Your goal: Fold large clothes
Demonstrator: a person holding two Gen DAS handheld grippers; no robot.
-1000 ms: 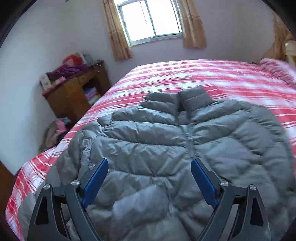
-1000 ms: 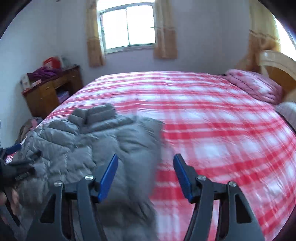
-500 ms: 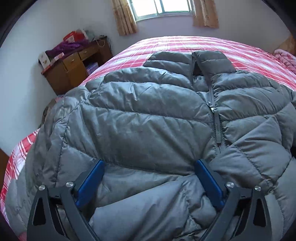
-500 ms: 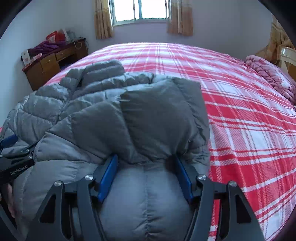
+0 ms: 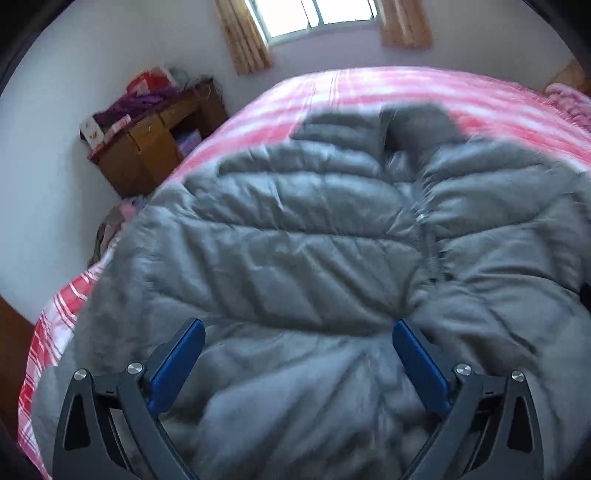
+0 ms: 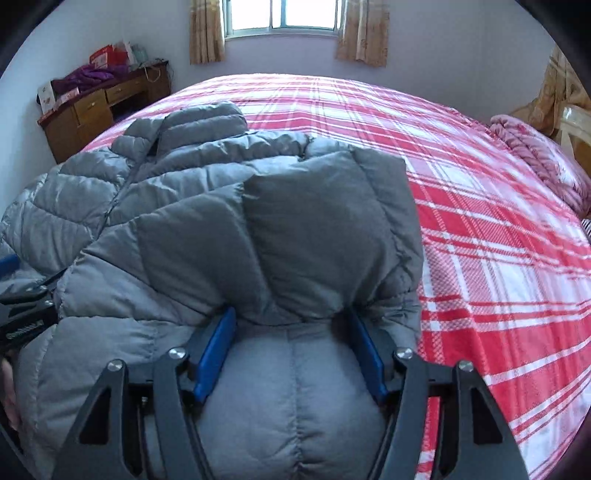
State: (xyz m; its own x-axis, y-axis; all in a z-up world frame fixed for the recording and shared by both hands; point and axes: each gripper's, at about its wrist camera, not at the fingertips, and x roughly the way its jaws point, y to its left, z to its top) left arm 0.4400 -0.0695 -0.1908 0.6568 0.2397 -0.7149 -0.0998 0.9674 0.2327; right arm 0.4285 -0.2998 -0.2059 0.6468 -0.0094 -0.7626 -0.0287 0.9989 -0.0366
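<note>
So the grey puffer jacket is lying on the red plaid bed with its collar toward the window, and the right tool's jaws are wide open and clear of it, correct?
Not quite. The right tool is not clear: in the right wrist view its jaws are narrowed around a bunched fold of the grey puffer jacket. The rest holds: the jacket lies on the red plaid bed, collar toward the window.

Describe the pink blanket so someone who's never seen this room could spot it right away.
Start at the big bed with the red and white plaid cover. Follow it to its far right side, near the wooden headboard. The blanket lies bunched there, pale pink and fuzzy, unlike the smooth grey puffer jacket opposite.
</note>
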